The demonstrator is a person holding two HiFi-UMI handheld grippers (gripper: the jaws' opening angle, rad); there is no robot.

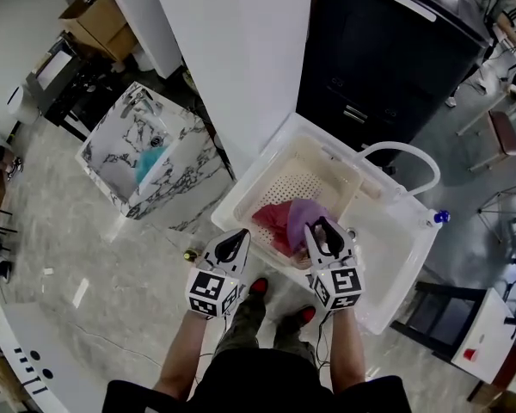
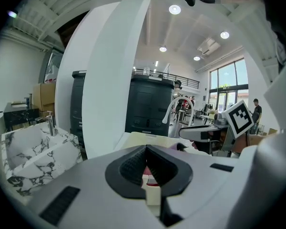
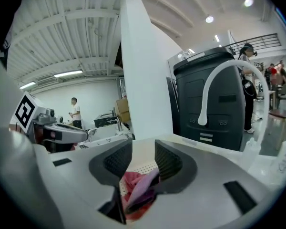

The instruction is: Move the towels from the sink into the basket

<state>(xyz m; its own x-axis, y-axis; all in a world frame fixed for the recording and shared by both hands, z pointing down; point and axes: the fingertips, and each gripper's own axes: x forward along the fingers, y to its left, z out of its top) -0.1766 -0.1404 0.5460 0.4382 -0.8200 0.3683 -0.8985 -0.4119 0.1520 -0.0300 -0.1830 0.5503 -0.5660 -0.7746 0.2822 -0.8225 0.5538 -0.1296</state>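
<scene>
A marble sink (image 1: 112, 157) stands at the left of the head view with a teal towel (image 1: 146, 163) in it. To its right is a white perforated basket (image 1: 241, 200) holding a red towel (image 1: 271, 220) and a purple towel (image 1: 299, 218). My right gripper (image 1: 321, 229) hangs over the purple towel. In the right gripper view its jaws (image 3: 143, 159) stand apart, and the purple towel (image 3: 145, 187) lies just under them on the red one (image 3: 133, 179). My left gripper (image 1: 237, 241) hovers at the basket's near rim; its tips (image 2: 145, 159) meet with nothing between them.
A white pillar (image 1: 232, 50) rises between sink and basket, and a black cabinet (image 1: 387, 50) stands behind the basket. A white curved pipe (image 1: 404, 157) arches over the basket's far right corner. The sink's faucet (image 1: 142, 106) is at its back. Chairs and desks crowd the right edge.
</scene>
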